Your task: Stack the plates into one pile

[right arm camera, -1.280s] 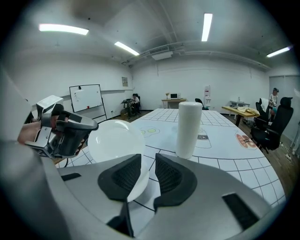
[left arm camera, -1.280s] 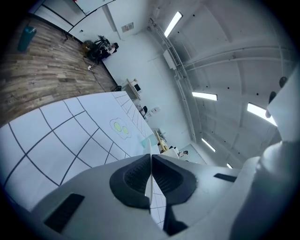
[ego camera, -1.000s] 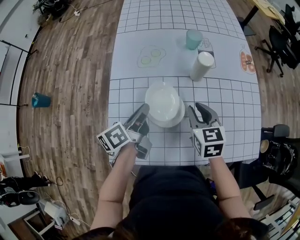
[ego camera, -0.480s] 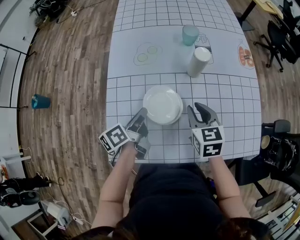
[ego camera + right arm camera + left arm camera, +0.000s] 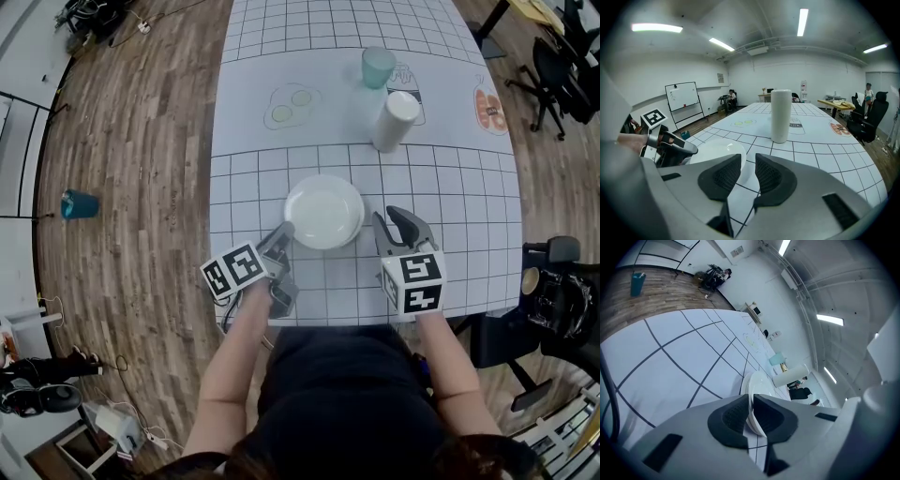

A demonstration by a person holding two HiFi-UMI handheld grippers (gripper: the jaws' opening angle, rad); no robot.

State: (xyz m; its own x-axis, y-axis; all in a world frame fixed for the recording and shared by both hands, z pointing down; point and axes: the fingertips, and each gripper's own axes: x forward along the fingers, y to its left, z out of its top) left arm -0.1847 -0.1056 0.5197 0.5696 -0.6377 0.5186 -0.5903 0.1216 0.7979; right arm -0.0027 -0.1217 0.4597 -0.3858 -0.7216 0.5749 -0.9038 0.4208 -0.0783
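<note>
Nearer the person than the white cup [image 5: 396,122] on the tabletop [image 5: 450,197], the left claw [image 5: 284,232] pinches the plate's [image 5: 324,212] rim, jaws just easing apart, probably to release it, while the right claw [image 5: 391,220] waits beside the plate, part-open and empty.

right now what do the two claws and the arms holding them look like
Both the left claw and right claw are light grey plastic with dark ribbed pads. Each carries a white cube printed with black square markers. The forearms are bare; the person wears a dark top.
</note>
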